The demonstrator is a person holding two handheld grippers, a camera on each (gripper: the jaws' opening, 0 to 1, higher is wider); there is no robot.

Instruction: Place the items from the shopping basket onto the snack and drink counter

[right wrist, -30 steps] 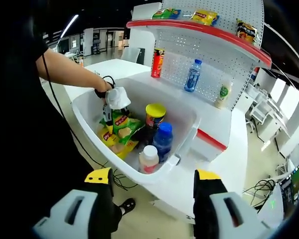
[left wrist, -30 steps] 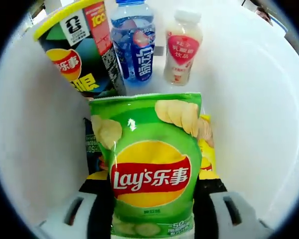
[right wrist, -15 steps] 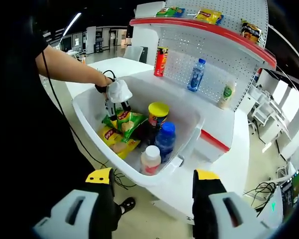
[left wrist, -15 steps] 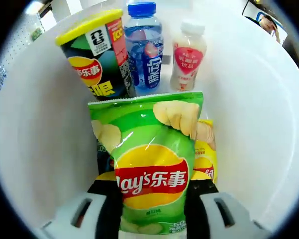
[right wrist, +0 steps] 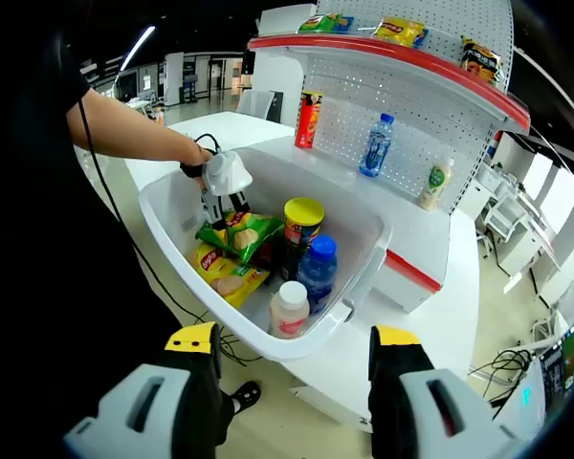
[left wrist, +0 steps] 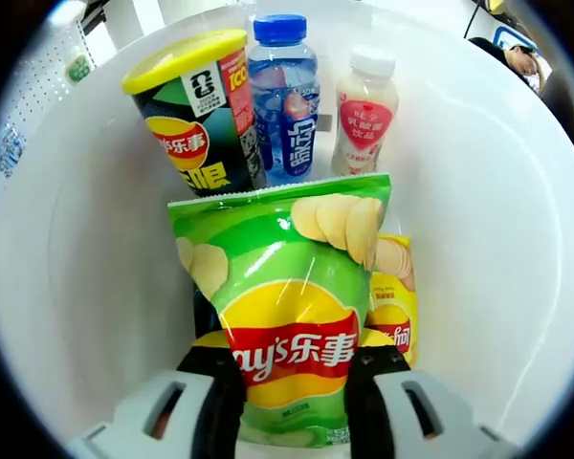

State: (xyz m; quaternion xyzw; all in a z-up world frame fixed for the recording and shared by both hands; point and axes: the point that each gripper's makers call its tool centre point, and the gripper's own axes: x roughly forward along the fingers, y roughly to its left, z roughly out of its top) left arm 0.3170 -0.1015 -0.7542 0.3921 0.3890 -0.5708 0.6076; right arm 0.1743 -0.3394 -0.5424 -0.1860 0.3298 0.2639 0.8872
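Grip: the left gripper (left wrist: 289, 411) has its jaws clamped on the lower end of the green chip bag (left wrist: 292, 301) — the bag's long axis runs straight out from the jaws, in line with them.
Bag's place: just clear of the shopping basket (left wrist: 67, 287) floor, inside its white walls, with a yellow chip bag (left wrist: 394, 306) lying under its right edge.
Beyond the bag: a chip canister (left wrist: 193, 120), a blue-capped bottle (left wrist: 283, 96) and a white drink bottle (left wrist: 365, 115) stand upright at the basket's far wall.
Other hand: the right gripper (right wrist: 287, 397) hangs outside the basket's near rim, jaws apart and holding nothing — the farther of the two from the bag.
Destination: the counter (right wrist: 416, 234) lies beyond the basket's far rim, under the red-edged shelf (right wrist: 392, 53); judged, the bag must rise over that rim.
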